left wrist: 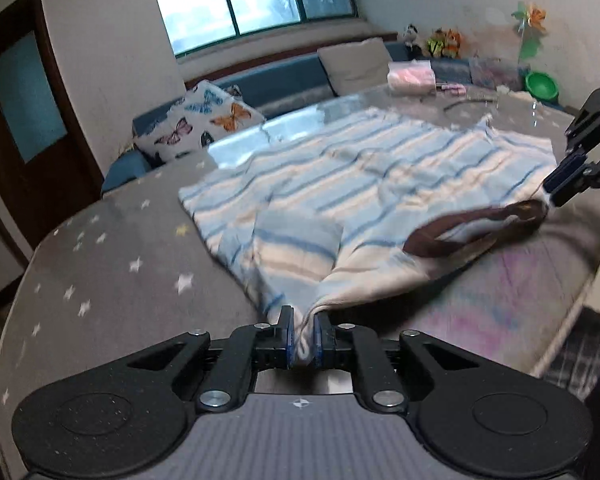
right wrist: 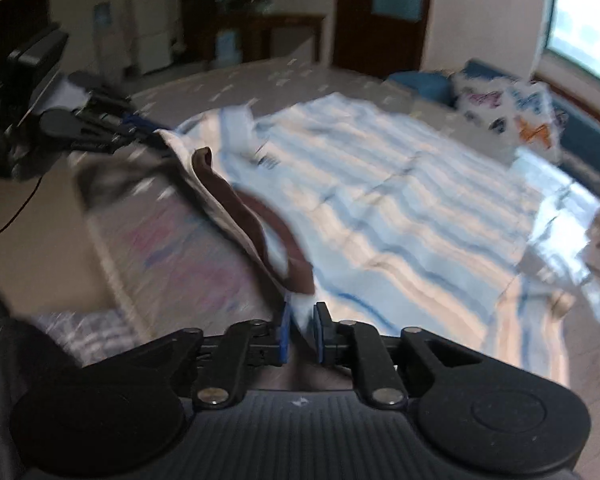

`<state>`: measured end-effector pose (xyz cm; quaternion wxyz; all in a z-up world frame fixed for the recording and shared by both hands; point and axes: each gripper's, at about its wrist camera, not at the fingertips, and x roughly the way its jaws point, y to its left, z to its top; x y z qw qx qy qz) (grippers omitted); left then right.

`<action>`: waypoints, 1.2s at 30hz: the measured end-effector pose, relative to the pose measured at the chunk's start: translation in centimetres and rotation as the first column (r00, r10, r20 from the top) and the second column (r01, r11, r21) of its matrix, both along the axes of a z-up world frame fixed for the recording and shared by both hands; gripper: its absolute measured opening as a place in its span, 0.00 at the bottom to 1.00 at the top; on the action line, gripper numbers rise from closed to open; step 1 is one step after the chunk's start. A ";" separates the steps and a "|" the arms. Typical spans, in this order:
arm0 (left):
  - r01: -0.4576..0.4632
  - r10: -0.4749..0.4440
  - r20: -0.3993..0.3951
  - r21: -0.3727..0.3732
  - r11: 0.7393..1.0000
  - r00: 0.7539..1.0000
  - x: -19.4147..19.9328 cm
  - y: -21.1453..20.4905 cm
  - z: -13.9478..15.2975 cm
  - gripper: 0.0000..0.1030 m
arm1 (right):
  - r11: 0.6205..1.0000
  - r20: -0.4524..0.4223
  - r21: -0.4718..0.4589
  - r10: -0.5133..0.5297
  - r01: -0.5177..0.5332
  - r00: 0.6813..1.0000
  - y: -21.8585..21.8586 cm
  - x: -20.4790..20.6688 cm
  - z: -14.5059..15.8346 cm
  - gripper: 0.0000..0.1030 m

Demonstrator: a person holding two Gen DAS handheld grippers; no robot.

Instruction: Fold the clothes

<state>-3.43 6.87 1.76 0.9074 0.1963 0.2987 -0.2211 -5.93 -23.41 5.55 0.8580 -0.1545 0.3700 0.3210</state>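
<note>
A blue-and-cream striped shirt (left wrist: 364, 184) with a brown collar (left wrist: 480, 228) lies spread on the grey star-patterned table (left wrist: 100, 264). It also shows in the right wrist view (right wrist: 400, 184). My left gripper (left wrist: 303, 336) is shut on the shirt's near shoulder edge. My right gripper (right wrist: 300, 328) is shut on the shirt edge beside the collar (right wrist: 260, 216). In the left wrist view the right gripper (left wrist: 556, 192) sits at the far right. In the right wrist view the left gripper (right wrist: 140, 130) sits at the far left. The edge between them is lifted.
A butterfly-print pillow (left wrist: 204, 120) and a blue sofa (left wrist: 284, 80) stand behind the table. A pink packet (left wrist: 412, 76) and a green bowl (left wrist: 542, 86) sit at the far edge. A pink-patterned cloth (left wrist: 492, 304) covers the near right table corner.
</note>
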 end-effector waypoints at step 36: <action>-0.498 0.508 0.014 -0.173 0.850 0.861 3.6 4.0 0.8 0.04 | 0.852 0.002 0.086 -0.519 0.517 0.855 -7.6 5.9 -2.7 0.41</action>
